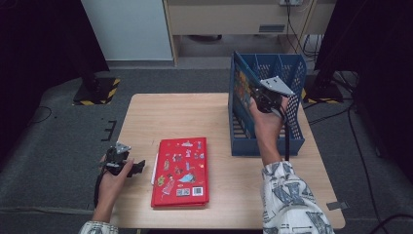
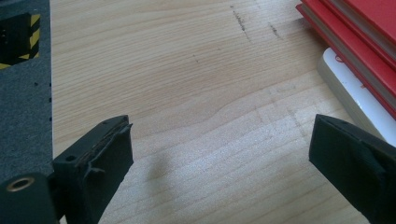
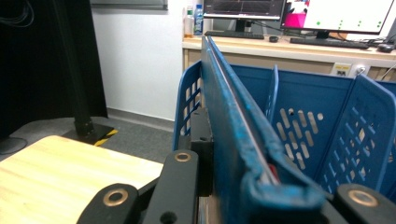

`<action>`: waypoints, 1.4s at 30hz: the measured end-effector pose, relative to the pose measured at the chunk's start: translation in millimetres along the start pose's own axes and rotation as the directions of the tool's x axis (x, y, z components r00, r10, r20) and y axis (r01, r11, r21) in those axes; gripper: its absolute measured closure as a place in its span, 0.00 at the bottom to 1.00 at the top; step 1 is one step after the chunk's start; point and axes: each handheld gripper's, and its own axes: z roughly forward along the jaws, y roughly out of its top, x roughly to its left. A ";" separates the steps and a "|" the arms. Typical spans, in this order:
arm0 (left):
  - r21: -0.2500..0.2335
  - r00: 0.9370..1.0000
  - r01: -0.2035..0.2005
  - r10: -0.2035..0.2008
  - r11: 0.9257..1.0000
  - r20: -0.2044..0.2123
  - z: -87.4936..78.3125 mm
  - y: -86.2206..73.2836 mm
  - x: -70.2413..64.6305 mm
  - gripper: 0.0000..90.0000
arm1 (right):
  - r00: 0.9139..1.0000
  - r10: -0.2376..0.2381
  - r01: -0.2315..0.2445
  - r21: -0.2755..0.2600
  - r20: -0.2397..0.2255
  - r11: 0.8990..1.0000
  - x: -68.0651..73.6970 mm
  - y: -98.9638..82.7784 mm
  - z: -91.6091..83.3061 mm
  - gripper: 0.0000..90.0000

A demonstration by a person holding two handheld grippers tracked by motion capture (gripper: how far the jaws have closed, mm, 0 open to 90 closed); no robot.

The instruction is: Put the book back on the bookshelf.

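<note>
A blue book (image 1: 240, 84) with a picture cover stands upright at the left end of a blue slotted file rack (image 1: 293, 134). My right gripper (image 1: 257, 99) is shut on its near edge, held from above the rack. In the right gripper view the worn blue cover (image 3: 229, 116) runs away between the two black jaws, beside the rack's dividers (image 3: 327, 126). A red book (image 1: 181, 170) with stickers lies flat on the table's front middle. My left gripper (image 1: 138, 165) hovers just left of it, open with nothing between its jaws (image 2: 224, 140) but bare wood.
The wooden table (image 1: 195, 112) stands on grey carpet. A white flat thing (image 2: 350, 93) pokes out under the red books (image 2: 369, 42). Beyond the table are a black stand with a yellow-striped base (image 1: 97, 90), a desk with monitors (image 3: 289, 9), and cables at the right.
</note>
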 end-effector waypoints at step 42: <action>0.004 1.000 0.001 -0.001 1.000 -0.007 -0.2 -0.3 -0.4 0.06 | 1.000 0.012 -0.011 0.047 -0.013 0.999 4.9 -21.2 -5.4 0.67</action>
